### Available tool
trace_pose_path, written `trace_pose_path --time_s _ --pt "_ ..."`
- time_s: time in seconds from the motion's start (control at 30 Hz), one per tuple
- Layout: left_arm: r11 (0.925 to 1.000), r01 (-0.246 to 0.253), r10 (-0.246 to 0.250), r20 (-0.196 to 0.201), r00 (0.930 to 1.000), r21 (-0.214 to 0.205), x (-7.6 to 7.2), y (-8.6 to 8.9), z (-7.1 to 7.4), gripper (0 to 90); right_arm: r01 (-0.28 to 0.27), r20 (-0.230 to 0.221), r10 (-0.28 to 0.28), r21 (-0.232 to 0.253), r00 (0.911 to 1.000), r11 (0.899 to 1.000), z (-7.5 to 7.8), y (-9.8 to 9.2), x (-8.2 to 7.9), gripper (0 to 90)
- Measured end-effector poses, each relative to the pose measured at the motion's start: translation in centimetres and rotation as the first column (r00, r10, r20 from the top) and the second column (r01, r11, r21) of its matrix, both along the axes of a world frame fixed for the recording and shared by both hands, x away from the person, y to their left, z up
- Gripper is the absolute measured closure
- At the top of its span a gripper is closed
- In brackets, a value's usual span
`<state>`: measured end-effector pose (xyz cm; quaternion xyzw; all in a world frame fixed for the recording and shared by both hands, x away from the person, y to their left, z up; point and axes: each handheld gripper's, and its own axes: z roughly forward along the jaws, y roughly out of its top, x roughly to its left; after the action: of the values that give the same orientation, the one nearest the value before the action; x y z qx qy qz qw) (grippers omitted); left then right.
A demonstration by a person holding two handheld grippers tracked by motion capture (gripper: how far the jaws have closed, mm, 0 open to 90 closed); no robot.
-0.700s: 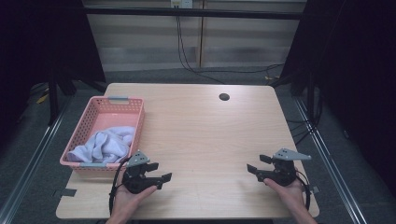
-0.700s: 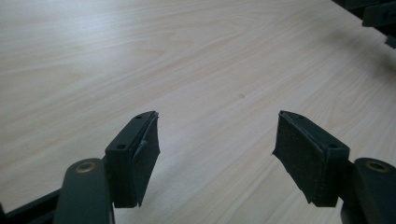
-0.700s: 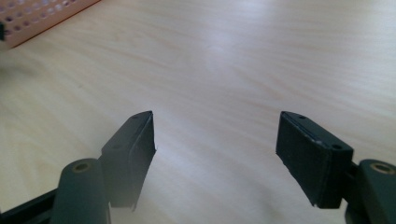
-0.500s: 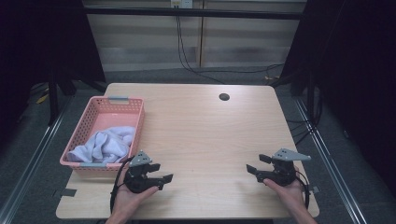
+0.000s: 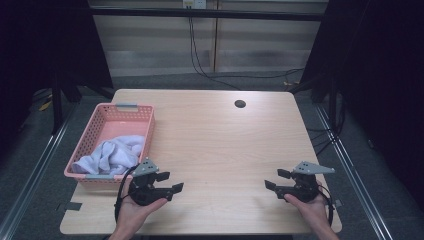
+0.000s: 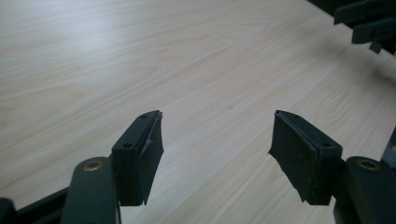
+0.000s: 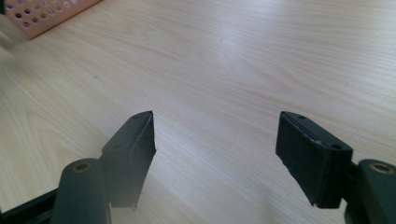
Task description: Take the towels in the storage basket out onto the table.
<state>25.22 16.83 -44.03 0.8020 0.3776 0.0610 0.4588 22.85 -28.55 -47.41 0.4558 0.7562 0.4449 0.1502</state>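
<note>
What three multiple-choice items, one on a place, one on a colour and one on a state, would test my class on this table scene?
1. Where does the white towel lie?
A. In the basket
B. On the bare table
C. Between the jaws of the left gripper

2. What colour is the basket?
A. Blue
B. Pink
C. Green

3. How do the jaws of the right gripper stand?
A. Shut on the towel
B. Shut on nothing
C. Open, with nothing between them

Answers: 1 A, the towel is heaped inside the basket walls; 2 B, its mesh walls are pink; 3 C, bare wood shows between the jaws.
</note>
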Motion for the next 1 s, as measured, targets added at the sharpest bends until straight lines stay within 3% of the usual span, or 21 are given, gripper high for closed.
trace_pose_path --time_s 0.03,0.13,0.27,0.47,0.7,0.8,0.87,1.0 --pt "0.9998 0.003 -0.003 0.016 0.9999 0.021 -0.1 0.6 0.6 32.3 -0.008 -0.006 0.008 0.009 0.9999 1.0 0.0 0.0 0.0 28.2" --pt "0.9994 -0.005 0.005 0.024 0.9997 0.034 0.0 1.1 0.9 30.4 -0.014 -0.006 0.014 0.005 0.9999 1.0 0.0 0.2 -0.1 27.8" --pt "0.9967 -0.05 0.047 0.046 0.9978 0.063 0.6 1.5 1.3 27.5 -0.02 -0.018 0.02 0.004 0.9996 1.0 0.1 0.4 -0.1 27.2" --pt "0.9961 -0.052 0.048 0.056 0.9973 0.071 1.1 2.2 2.4 26.0 -0.019 -0.018 0.019 0.009 0.9997 1.0 0.2 0.2 0.1 27.1" --pt "0.9921 -0.071 0.067 0.036 0.9971 0.103 2.3 3.7 3.9 26.5 -0.041 -0.013 0.041 -0.009 0.9991 0.999 0.2 0.5 0.0 26.6" --pt "0.9888 -0.095 0.094 0.014 0.9955 0.115 3.4 4.6 4.4 22.4 -0.046 -0.018 0.046 -0.007 0.9988 0.999 0.2 0.6 0.0 26.2" --pt "0.9818 -0.118 0.117 0.015 0.9931 0.149 4.2 5.5 4.8 21.8 -0.044 -0.02 0.044 -0.005 0.9988 0.999 0.2 0.6 0.1 25.9" --pt "0.9787 -0.118 0.122 -0.012 0.9924 0.168 4.9 7.0 5.3 22.2 -0.038 -0.024 0.038 -0.006 0.999 0.999 0.1 0.5 0.2 25.8"
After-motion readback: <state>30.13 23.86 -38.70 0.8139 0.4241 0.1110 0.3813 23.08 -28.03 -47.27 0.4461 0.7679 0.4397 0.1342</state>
